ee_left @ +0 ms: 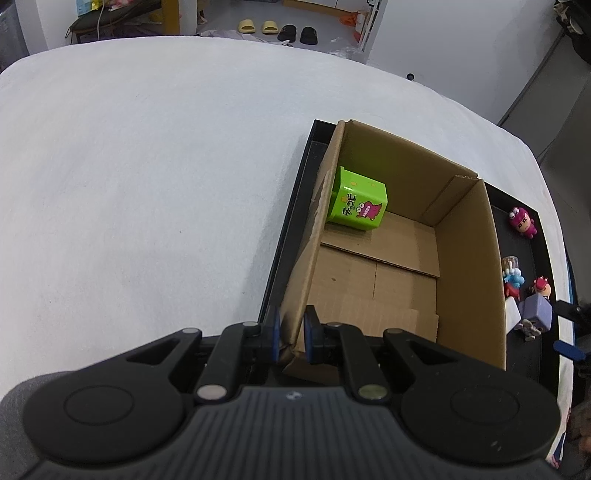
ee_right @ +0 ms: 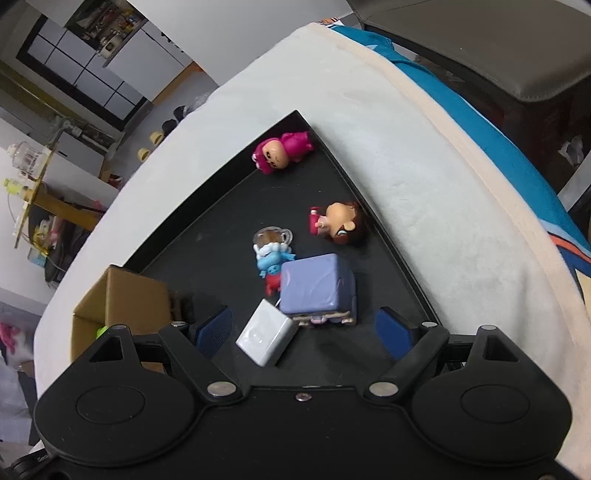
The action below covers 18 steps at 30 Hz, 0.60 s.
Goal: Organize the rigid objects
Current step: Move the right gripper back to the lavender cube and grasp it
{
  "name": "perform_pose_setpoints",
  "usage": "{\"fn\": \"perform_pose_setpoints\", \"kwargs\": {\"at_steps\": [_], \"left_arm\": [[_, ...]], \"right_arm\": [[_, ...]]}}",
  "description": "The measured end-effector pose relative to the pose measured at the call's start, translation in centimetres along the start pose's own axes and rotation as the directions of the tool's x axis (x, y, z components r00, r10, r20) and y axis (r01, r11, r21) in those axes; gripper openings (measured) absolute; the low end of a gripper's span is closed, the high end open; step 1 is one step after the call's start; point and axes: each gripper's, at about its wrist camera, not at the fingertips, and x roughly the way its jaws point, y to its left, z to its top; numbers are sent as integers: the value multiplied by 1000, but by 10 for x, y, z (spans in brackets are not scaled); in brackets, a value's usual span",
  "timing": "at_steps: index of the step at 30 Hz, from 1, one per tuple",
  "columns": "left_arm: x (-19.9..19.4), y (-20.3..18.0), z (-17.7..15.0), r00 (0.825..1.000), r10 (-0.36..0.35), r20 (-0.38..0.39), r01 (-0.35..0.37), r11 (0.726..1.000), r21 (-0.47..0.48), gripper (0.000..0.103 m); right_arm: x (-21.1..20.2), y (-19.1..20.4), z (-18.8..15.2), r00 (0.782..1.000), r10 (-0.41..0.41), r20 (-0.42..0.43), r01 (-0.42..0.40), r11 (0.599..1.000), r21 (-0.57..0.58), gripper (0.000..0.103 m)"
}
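While my left gripper point(ee_left: 291, 334) pinches the cardboard box point(ee_left: 465, 258) wall, my right gripper point(ee_right: 304, 330) (jaws wide apart) brackets a purple block point(ee_right: 316, 282) and white block point(ee_right: 264, 338).

2 pairs of slippers point(ee_left: 277, 30) lie beyond the white blanket point(ee_left: 147, 166); a grey chair point(ee_right: 498, 48) stands nearby.

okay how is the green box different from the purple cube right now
The green box lies alone inside the cardboard box; the purple cube sits out on the black tray among figures. The green box carries a printed cartoon; the purple cube's visible faces are plain. Both are small, blocky toys.
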Motion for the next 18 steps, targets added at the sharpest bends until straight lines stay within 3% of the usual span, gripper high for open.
{"fn": "perform_pose_setpoints", "kwargs": {"at_steps": [5, 13, 14, 16, 18], "left_arm": [[0, 1, -1, 1000, -2, -1, 2, 1000, -1, 12], [-1, -2, -1, 1000, 8, 3, -8, 1000, 12, 11], [-1, -3, -1, 1000, 10, 3, -10, 1000, 12, 11], [0, -3, -2, 1000, 11, 3, -11, 1000, 12, 11], [0, -2, -2, 1000, 11, 5, -11, 1000, 13, 11]], "right_arm": [[13, 9, 2, 1000, -22, 17, 23, 999, -45, 84], [33, 22, 1, 990, -132, 54, 139, 979, -151, 83], [35, 23, 0, 988, -145, 58, 153, 974, -170, 79], [41, 25, -1, 984, -169, 48, 175, 965, -195, 52], [40, 26, -1, 982, -181, 56, 188, 960, -208, 46]]}}
